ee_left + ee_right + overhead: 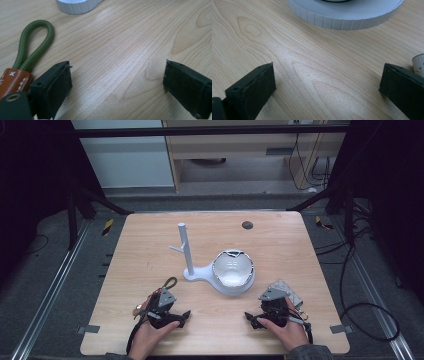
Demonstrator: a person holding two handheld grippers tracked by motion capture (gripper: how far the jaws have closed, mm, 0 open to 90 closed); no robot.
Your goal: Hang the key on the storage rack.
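High view, bottom of the frame first: two hands come in from the lower edge, each holding a black two-jaw claw on the pale wooden worktop [150, 250]. The left claw [184, 317] sits lower left of centre, the right claw [250, 318] lower right of centre, their tips turned toward each other with bare wood between them. In the left gripper view the jaws stand spread wide with nothing between them; an olive-green braided cord loop with a brown leather tab [32, 47] lies just beside the left-hand jaw, its lower end cut off by the frame edge. In the right gripper view the jaws are likewise spread over bare wood, and a pale woven patch [419, 63] is clipped at the right edge, too little of it showing to identify.

Farther up, near the middle of the frame, stands a white plastic stand with a round ribbed base and an upright branched post [187, 251]. A white bowl with a chipped, jagged rim [232, 267] rests in the round base; its inside looks empty. Beyond, a small dark round spot [247, 225] marks the worktop near its far edge. Open wood remains on both sides.
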